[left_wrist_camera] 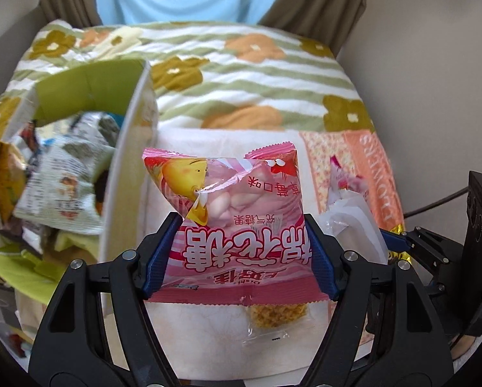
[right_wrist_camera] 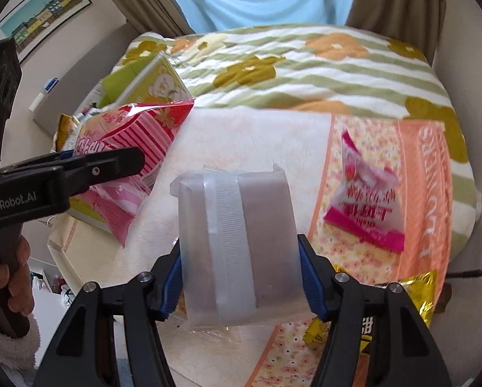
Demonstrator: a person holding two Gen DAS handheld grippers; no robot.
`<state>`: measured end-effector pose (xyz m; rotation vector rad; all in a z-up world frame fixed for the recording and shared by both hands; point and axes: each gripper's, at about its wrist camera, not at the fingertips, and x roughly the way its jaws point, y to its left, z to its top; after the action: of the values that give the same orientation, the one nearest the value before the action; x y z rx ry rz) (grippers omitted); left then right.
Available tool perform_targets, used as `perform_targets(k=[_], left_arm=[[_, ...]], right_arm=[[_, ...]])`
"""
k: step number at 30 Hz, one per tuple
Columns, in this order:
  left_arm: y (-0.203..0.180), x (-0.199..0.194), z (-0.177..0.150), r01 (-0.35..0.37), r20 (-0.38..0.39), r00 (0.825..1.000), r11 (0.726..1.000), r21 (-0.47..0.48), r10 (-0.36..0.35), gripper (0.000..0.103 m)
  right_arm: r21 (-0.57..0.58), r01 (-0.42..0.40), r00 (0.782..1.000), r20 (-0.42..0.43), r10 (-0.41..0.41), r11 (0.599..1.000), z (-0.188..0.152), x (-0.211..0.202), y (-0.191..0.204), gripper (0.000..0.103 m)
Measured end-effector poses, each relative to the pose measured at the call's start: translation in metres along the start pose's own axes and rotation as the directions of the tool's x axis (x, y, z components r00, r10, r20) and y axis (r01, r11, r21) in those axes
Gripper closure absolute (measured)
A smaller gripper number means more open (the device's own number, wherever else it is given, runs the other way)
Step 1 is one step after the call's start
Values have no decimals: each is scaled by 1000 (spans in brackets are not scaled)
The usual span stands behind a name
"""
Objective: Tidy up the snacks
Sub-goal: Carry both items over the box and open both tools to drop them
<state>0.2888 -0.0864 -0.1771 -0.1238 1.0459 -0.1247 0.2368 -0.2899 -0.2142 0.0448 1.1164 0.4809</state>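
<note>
While both grippers are loaded, the left one looks closest to dropping its snack in the box

Left gripper (left_wrist_camera: 241,251) has its fingers pinching the pink marshmallow bag (left_wrist_camera: 231,222) by the sides, held above the cloth just right of the green snack box (left_wrist_camera: 125,148), which sits at about 9 o'clock in the left wrist view and is already stuffed with packets. Right gripper (right_wrist_camera: 241,277) is clamped on a frosted white packet (right_wrist_camera: 237,245), also lifted. A pink triangle pack (right_wrist_camera: 366,200) lies loose on the orange floral mat (right_wrist_camera: 408,193) at 3 o'clock in the right wrist view, a gold wrapper (right_wrist_camera: 421,293) nearer 4. My guess at the risk: the puffy bag is slippery and could squirt out of the pinch, or snag the box's tall wall and tip it, since the box sits on soft bedding
</note>
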Motion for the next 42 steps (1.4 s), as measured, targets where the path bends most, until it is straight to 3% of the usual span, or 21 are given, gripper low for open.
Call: perform_targets(k=[9,18,25,30,36,38,40,41,42], left_arm=[[60,-71,18,-60,140,988,996,-60,68,32],[162,-91,40,-67,164,983,995,-67,77,32],[244,-77,75,-49,145,988,998,-28,53,32],[278,-57,99,-11,109,994,999,37,7,32],[292,-22,122,22,46,999,995,94,-26,31],[295,-15,125,41,30,999,995,92,-44,28],[296,-10,128,49,19,999,995,85,-51,15],[295,-10,127,35,22,999,996,88,-37,1],[296,-11,127,25,31,999,996,89,-28,0]], right_arm=[[-113,-40,995,87,50,993,41,-28,59,44],[-155,-55,987,142,77,986,78,-13,145,44],[-122,-44,990,131,60,992,103,23,203,44],[-54,-13,992,121,19,998,108,42,228,44],[43,49,993,110,-53,998,110,54,240,44],[59,69,992,105,-75,996,110,55,243,44],[71,85,991,100,-92,994,111,56,245,44],[76,90,990,100,-97,993,111,55,245,44],[78,93,990,100,-101,993,111,55,246,44]])
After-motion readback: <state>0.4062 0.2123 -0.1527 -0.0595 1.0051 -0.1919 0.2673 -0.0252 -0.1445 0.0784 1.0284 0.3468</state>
